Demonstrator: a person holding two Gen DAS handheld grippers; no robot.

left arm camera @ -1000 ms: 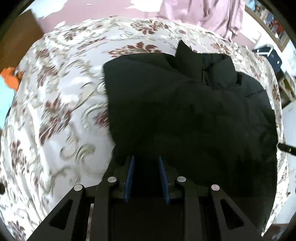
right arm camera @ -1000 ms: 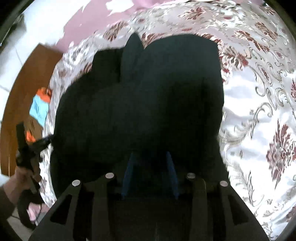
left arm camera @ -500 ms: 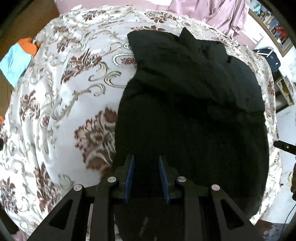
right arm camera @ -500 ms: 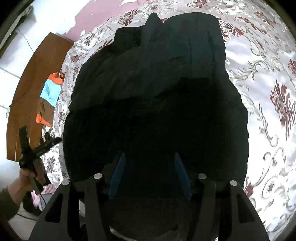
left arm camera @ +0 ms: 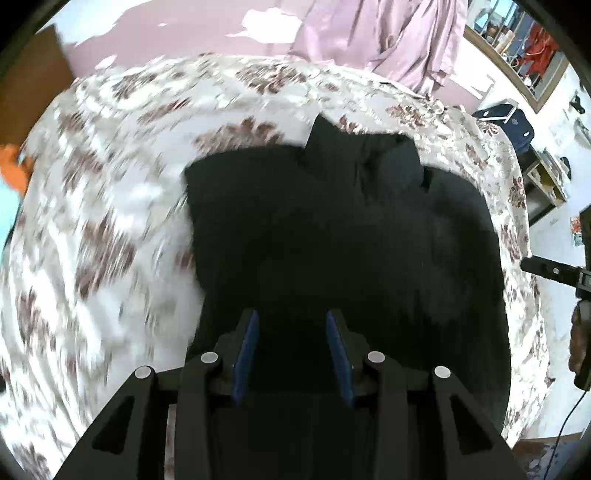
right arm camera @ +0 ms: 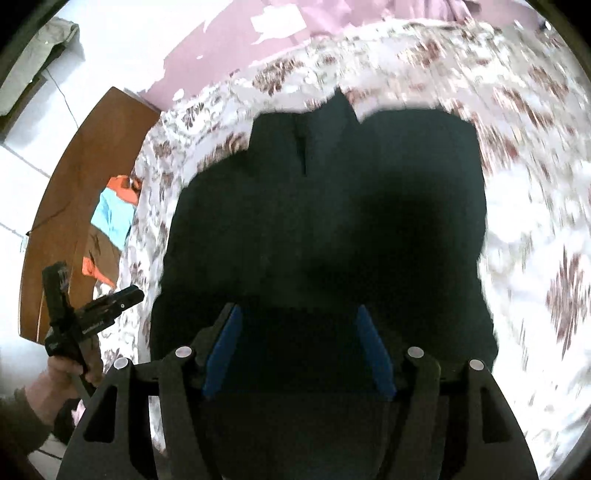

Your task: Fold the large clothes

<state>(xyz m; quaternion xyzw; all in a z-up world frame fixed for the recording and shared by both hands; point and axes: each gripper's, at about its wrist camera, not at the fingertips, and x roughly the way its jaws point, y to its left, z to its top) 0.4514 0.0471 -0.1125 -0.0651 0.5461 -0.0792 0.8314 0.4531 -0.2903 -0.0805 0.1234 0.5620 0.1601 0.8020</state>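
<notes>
A black padded jacket (left arm camera: 343, 229) lies folded on a bed with a white and maroon floral cover (left arm camera: 110, 206); its collar points to the far side. It also fills the right wrist view (right arm camera: 325, 206). My left gripper (left arm camera: 291, 325) is open above the jacket's near edge, with nothing between its blue pads. My right gripper (right arm camera: 299, 325) is open wide above the near edge too, and empty. The left gripper shows at the left of the right wrist view (right arm camera: 92, 317), and the right gripper tip shows at the right of the left wrist view (left arm camera: 546, 269).
A wooden board (right arm camera: 85, 184) with orange and blue clothes (right arm camera: 114, 206) stands beyond the bed's left side. Purple cloth (left arm camera: 388, 33) hangs at the far side. A dark bag (left arm camera: 513, 122) and shelves (left arm camera: 546, 177) stand to the right of the bed.
Both grippers have opened wider and let go of the jacket's near edge. Both cameras are moving, and the bed cover is blurred.
</notes>
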